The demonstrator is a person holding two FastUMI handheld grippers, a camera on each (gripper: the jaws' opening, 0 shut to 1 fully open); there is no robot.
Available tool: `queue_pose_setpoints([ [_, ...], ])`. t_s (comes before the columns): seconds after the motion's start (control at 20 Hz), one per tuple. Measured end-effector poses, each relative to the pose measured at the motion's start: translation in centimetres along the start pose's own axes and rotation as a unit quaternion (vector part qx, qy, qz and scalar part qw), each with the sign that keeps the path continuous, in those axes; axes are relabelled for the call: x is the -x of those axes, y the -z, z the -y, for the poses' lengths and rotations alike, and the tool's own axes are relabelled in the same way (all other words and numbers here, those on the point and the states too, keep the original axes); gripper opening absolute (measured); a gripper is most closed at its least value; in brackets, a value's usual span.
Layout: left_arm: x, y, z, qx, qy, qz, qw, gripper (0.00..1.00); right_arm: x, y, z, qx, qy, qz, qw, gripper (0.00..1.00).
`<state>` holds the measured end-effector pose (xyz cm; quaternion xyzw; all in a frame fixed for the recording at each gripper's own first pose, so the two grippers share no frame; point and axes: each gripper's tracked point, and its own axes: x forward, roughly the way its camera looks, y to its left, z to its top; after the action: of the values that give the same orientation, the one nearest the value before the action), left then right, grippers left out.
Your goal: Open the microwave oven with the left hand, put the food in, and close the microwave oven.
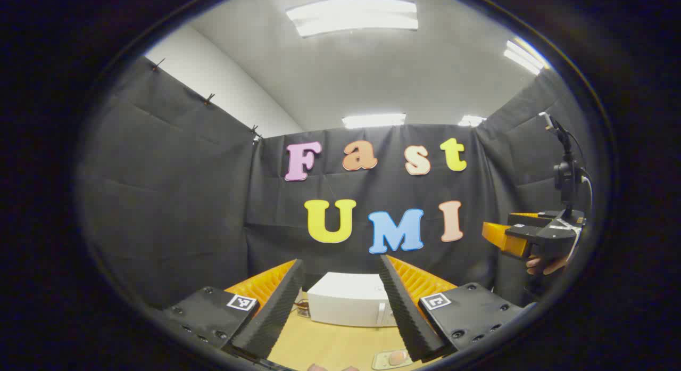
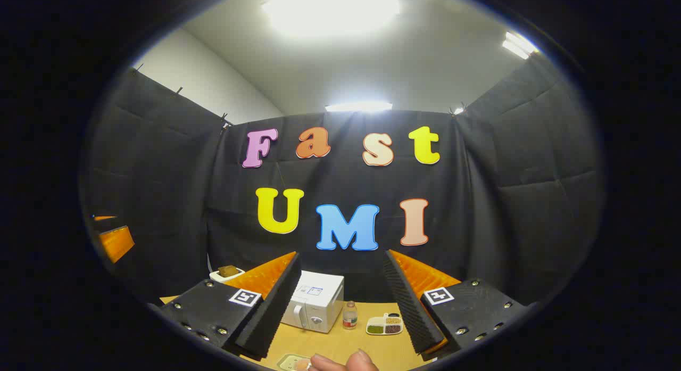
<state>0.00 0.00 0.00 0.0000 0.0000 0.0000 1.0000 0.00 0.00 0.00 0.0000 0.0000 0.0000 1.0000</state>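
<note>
Left hand-held gripper (image 1: 340, 312) held spread, empty; white microwave oven (image 1: 348, 304) seen at 12 o'clock on desk (image 1: 330, 347), door closed. Right hand-held gripper (image 2: 340, 307) likewise spread, empty.

My left tool (image 1: 340, 307) is raised, jaws wide apart. My right tool (image 2: 340, 307) matches it, empty, level

Open left tool (image 1: 340, 302), closed microwave (image 1: 348, 306) beyond

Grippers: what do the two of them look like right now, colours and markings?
Both alike: the left gripper and right gripper have black ribbed fingers backed in orange plastic, on black bolted mounts bearing square black-and-white tags. In the left gripper view, the right gripper carries a cabled mast.
</note>
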Motion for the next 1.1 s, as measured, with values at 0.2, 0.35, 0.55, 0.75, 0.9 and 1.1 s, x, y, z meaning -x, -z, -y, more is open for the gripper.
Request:
queue_pose_setpoints([
  [0.2, -0.5, 0.3, -0.3, 0.009, -0.009, -0.004, 1.0, 0.94, -0.8, -0.1, 0.2, 0.005, -0.003, 0.002, 1.0, 0.95],
  [0.35, -1.0, 0.6, 0.2, 0.009, -0.008, -0.008, 1.0, 0.96, -1.2, 0.0, -0.1, 0.01, -0.012, 0.007, 1.0, 0.95],
  [0.55, -1.6, 1.0, 0.9, 0.001, -0.006, -0.011, 1.0, 0.94, -1.4, 0.0, 0.2, 0.017, -0.016, 0.013, 1.0, 0.95],
  [0.75, -2.7, 1.9, 2.1, 0.006, 0.0, -0.015, 1.0, 0.95, -1.9, 0.3, 1.3, 0.015, -0.014, 0.011, 1.0, 0.95],
  [0.9, -3.7, 3.0, 3.3, 0.0, 0.005, -0.023, 1.0, 0.93, -2.5, 1.1, 2.6, 0.004, -0.009, 0.004, 1.0, 0.95],
  [1.1, -6.0, 6.1, 5.0, -0.007, 0.025, -0.036, 0.999, 0.94, -3.6, 2.4, 4.4, -0.006, 0.012, -0.011, 1.0, 0.95],
])
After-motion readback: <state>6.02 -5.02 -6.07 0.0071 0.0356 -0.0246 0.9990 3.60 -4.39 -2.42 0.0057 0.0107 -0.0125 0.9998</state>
